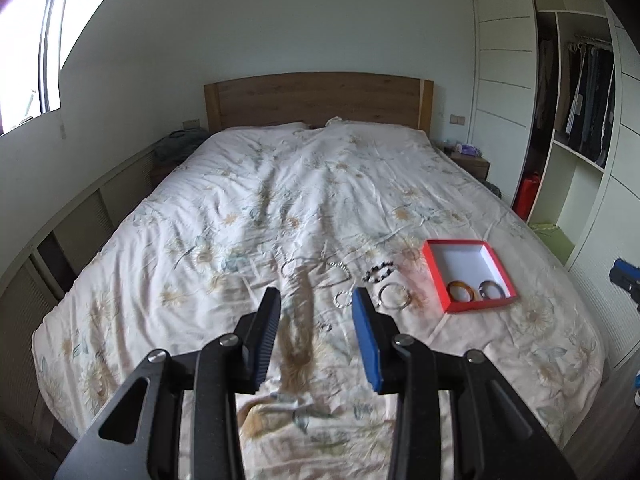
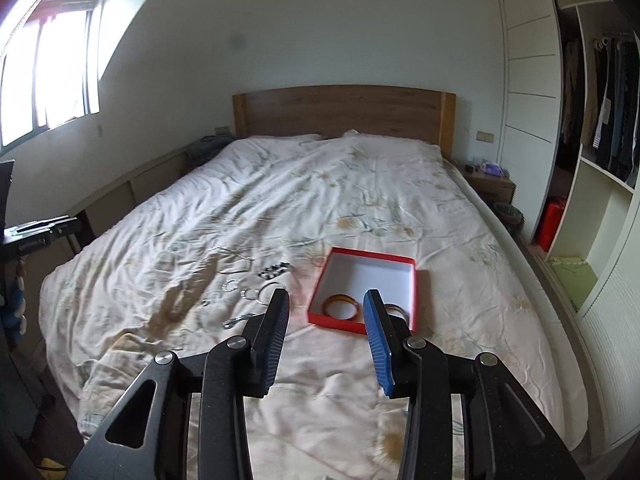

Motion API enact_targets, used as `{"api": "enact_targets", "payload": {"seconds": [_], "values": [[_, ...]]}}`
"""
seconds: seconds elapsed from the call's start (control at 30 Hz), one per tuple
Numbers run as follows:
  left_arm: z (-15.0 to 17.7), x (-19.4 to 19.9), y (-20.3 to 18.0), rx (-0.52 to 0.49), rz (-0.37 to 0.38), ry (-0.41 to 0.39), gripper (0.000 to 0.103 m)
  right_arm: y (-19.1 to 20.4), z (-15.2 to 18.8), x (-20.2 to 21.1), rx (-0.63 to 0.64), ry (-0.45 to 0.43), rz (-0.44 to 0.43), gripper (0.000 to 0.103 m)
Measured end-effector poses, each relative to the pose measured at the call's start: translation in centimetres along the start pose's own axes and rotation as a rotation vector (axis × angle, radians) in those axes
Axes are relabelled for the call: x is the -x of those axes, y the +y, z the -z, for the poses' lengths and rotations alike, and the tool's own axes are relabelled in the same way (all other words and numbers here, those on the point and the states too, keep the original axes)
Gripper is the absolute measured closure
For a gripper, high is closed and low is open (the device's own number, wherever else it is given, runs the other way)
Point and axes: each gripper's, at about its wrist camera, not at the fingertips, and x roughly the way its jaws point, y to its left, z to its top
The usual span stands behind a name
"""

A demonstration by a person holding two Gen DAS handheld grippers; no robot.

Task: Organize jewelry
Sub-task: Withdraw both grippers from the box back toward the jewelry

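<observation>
A red box (image 1: 436, 264) (image 2: 320, 300) with a white inside lies on the floral bedspread. It holds an amber bangle (image 1: 461, 290) (image 2: 342, 306) and a darker bangle (image 1: 491, 289), half hidden behind a finger in the right wrist view. Left of the box lie a black bead bracelet (image 1: 380, 272) (image 2: 274, 270), silver bangles (image 1: 394, 295) (image 2: 266, 293), a silver chain bracelet (image 1: 342, 299) and a thin necklace (image 1: 320, 268) (image 2: 232, 258). My left gripper (image 1: 317, 294) hangs open and empty above the loose pieces. My right gripper (image 2: 327, 294) is open and empty, held above the box's near edge.
The bed (image 1: 280, 200) fills the room's middle, with a wooden headboard (image 1: 316, 98) at the far end. An open wardrobe (image 1: 576, 120) with hanging clothes stands on the right, a nightstand (image 1: 470, 162) beside it. Low cabinets and a window (image 2: 52, 72) line the left wall.
</observation>
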Motion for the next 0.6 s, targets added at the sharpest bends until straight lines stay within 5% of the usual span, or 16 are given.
{"api": "enact_targets", "payload": {"seconds": [0.3, 0.6], "values": [[3.4, -0.7, 2.6, 0.050, 0.014, 0.058, 0.068, 3.4, 1.2, -1.6, 0.016, 0.024, -0.074, 0.064], [7.4, -6.1, 3.4, 0.082, 0.025, 0.154, 0.068, 5.3, 3.8, -7.5, 0.016, 0.134, -0.141, 0.065]]}}
